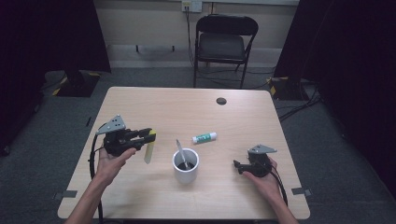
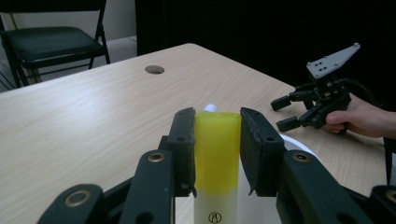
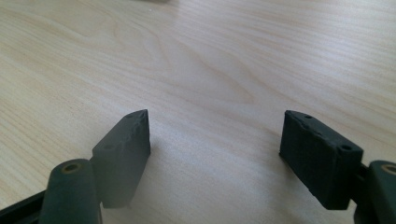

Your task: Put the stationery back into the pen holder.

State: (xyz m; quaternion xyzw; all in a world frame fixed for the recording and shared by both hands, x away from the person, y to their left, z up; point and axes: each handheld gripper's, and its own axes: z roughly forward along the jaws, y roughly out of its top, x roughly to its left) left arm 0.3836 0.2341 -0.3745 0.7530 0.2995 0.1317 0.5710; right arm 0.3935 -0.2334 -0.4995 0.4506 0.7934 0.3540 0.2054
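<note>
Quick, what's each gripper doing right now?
Left gripper: closed on the yellow and white tube, held above the table.
Right gripper: open, holding nothing, low over the table.

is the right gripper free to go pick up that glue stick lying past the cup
Probably yes. The right gripper is open with nothing between its jaws, and the glue stick lies alone on bare table. The white cup stands off to the side of that path, not across it.
</note>
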